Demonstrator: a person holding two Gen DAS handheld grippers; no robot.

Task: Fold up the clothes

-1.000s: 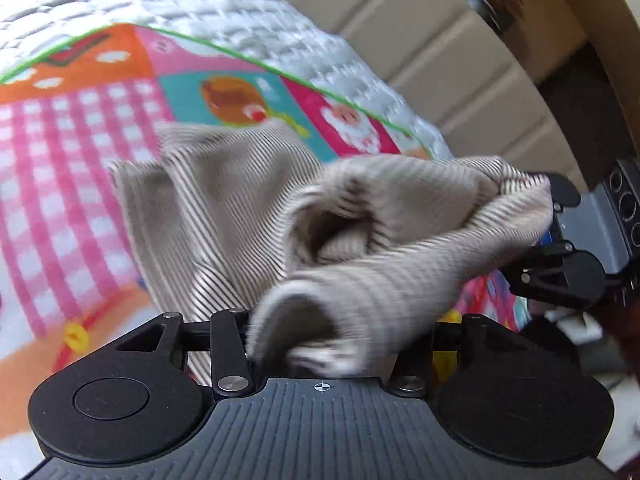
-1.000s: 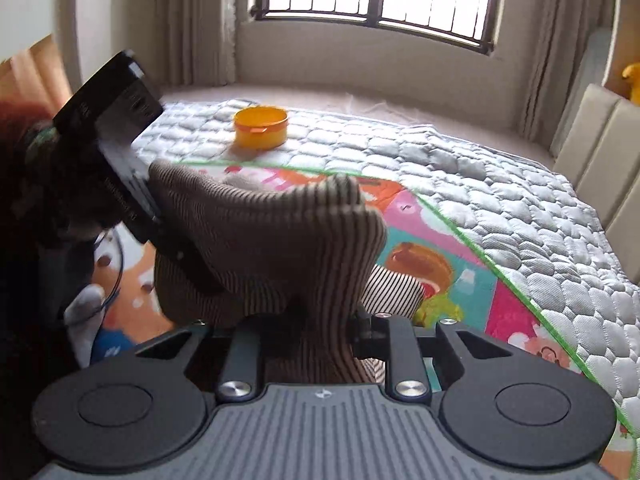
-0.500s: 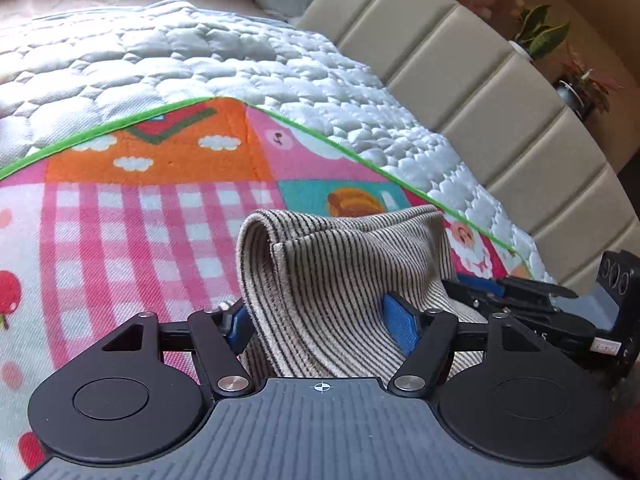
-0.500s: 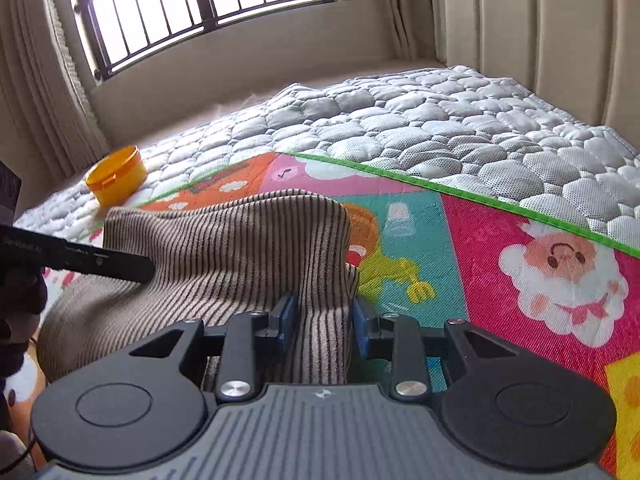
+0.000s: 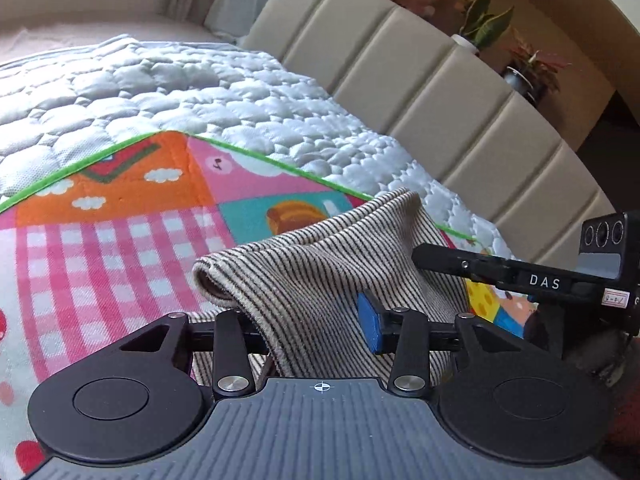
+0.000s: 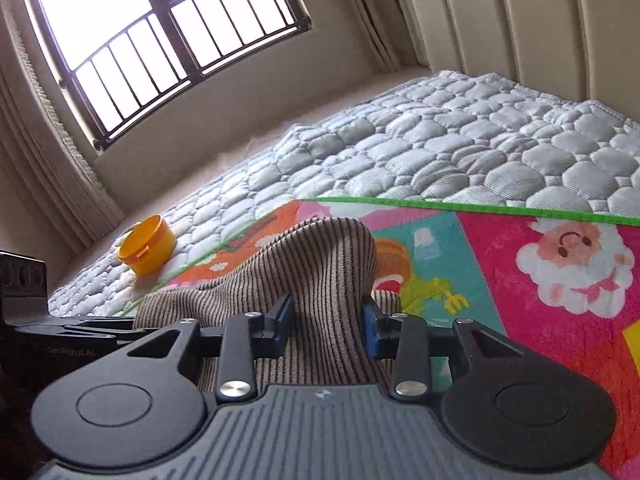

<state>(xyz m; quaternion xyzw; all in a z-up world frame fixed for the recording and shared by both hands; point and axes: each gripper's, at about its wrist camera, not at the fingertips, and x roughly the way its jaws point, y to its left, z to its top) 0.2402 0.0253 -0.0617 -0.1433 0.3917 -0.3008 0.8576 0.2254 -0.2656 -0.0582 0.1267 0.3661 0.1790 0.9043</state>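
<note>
Looking along my left hand-held gripper [image 5: 312, 324], I see its jaws have just been closing around the striped garment [image 5: 320, 272], which lies bunched on the colourful play mat [image 5: 120, 240] on the bed; whether the pads press I cannot tell. My right hand-held gripper [image 6: 326, 326] has been opening, cloth between its pads.

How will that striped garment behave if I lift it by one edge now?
The striped garment will probably sag and unfold: it drapes in soft humps between the pads. Its ribbed knit looks grippy, so slipping seems unlikely. It looks light, bunching on the play mat rather than sliding.
</note>
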